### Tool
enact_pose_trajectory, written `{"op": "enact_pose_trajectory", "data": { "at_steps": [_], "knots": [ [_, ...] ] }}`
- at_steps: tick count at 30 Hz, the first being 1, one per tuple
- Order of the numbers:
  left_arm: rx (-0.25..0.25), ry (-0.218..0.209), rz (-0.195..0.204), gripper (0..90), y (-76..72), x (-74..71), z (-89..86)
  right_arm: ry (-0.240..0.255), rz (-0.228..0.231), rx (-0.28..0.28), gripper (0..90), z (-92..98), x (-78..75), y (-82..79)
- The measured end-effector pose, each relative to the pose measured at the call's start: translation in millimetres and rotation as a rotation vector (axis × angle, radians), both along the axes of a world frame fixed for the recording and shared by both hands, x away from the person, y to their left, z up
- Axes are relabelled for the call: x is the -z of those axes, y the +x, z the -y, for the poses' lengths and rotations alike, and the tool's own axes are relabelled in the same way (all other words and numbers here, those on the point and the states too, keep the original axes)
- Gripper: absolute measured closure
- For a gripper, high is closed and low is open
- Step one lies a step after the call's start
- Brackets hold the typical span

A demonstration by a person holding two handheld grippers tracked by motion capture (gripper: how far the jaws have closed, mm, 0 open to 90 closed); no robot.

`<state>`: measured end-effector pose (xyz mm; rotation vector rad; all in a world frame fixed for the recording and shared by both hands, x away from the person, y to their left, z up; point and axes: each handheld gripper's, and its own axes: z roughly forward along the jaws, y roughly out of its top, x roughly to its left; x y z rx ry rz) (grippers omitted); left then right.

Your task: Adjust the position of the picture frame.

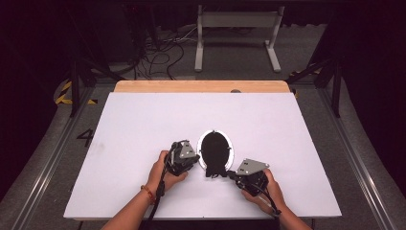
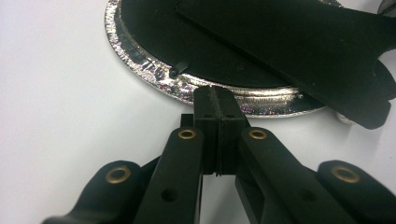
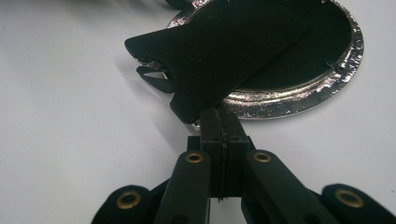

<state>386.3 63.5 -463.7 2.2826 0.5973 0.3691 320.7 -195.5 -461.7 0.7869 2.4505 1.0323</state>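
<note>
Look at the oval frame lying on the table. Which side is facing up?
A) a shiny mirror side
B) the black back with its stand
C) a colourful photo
B: the oval frame shows a black backing with a black stand lying across it.

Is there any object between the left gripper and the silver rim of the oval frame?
Nothing visible. The left gripper, jaws closed, sits right at the silver rim of the oval frame, with bare white table around it. The black stand flap lies farther back.
</note>
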Motion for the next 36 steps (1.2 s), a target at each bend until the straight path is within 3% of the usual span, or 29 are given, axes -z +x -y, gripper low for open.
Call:
{"op": "enact_pose_trajectory", "data": {
  "at_steps": [29,34,36],
  "knots": [
    [-0.024,-0.014,0.011,88.6,4.0,1.8,0.7,0.006,-0.001,0.004,90.0,-3.5,0.7,1.5],
    [-0.022,0.006,0.031,89.7,4.7,1.4,3.0,0.001,0.002,0.007,90.0,-4.8,0.6,2.1],
    [-0.027,0.002,0.019,89.6,6.4,0.9,3.1,-0.001,0.007,0.007,90.0,-5.4,0.7,2.5]
  ]
}}
